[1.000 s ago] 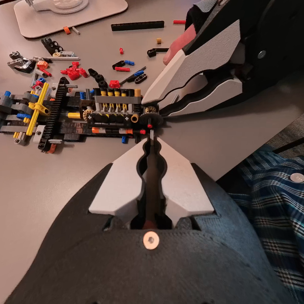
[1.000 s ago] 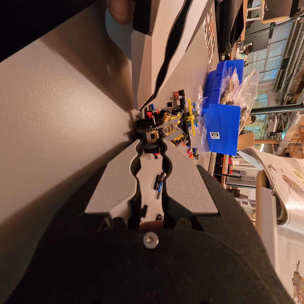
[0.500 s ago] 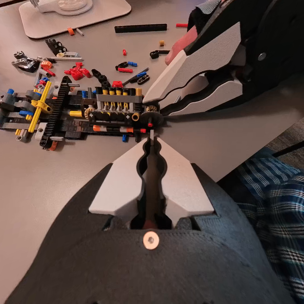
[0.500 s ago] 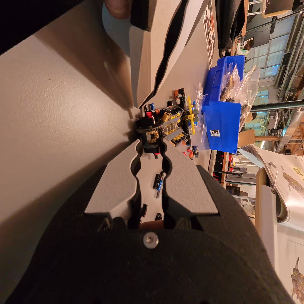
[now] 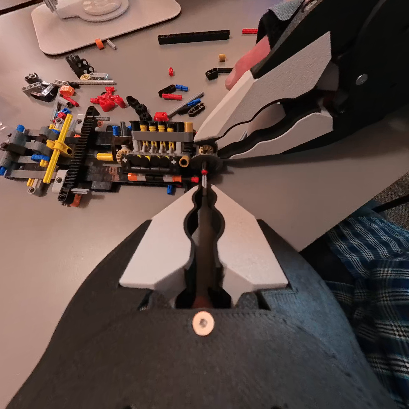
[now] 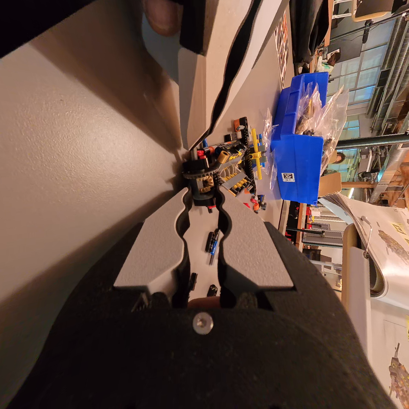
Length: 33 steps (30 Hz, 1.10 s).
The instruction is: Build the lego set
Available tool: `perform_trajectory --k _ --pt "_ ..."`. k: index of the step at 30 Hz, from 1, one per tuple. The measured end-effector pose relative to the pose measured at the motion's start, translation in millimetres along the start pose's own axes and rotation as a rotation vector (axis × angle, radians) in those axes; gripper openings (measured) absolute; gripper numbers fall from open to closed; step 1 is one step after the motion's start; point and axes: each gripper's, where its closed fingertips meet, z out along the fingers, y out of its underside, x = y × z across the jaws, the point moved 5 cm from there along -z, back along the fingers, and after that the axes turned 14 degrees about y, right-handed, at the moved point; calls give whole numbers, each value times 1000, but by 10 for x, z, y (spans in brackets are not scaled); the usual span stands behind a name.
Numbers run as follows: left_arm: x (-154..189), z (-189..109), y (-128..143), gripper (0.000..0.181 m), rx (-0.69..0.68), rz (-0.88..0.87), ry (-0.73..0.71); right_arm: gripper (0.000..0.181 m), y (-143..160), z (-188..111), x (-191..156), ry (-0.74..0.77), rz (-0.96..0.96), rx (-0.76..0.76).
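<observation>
The half-built lego model (image 5: 124,155) lies on the grey table, a long chassis with a black toothed rack, yellow axles and a grey engine block. At its right end sits a black gear housing (image 5: 207,163). My left gripper (image 5: 204,188) is shut on a thin grey axle (image 5: 205,180) that points into that gear. My right gripper (image 5: 208,147) comes in from the upper right. In the right wrist view it (image 6: 202,191) is shut around the gear housing (image 6: 200,188). The left gripper (image 6: 192,148) shows at the top there, with the axle (image 6: 194,155) at its tip.
Loose pieces lie behind the model: a long black beam (image 5: 193,36), red connectors (image 5: 107,101), small pins. A white pad (image 5: 106,24) is at the back. A blue bin (image 6: 298,166) with plastic bags and an open instruction booklet (image 6: 387,243) stand beyond. The table edge (image 5: 332,232) runs at the right. Less than 4 cm separates the two grippers' tips. My right gripper's tips are some 20 cm from the long black beam (image 5: 193,36).
Almost nothing differs. The left wrist view has shifted slightly, so the model sits a little more to the right in it. Both grippers keep their holds.
</observation>
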Motion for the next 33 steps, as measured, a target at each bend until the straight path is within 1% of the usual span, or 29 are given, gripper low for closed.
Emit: perform_trajectory --k 1,8,14,21,24,33 --pt "-1 2 -2 3 2 1 1 18 2 -1 0 -1 2 0" --pt "-10 13 -12 2 4 5 7 18 -4 0 -4 -2 6 1" --pt "-22 42 -2 2 -30 -8 26 18 -13 -1 -8 -3 8 0" --pt "-23 68 -16 2 -70 29 -1 18 -9 -1 -12 0 7 -5" --pt "-16 78 -24 2 -99 72 -34 18 -9 -2 -14 -1 8 -4" --pt "-25 86 -43 2 -103 53 -24 18 -8 -5 -10 -1 11 -4"
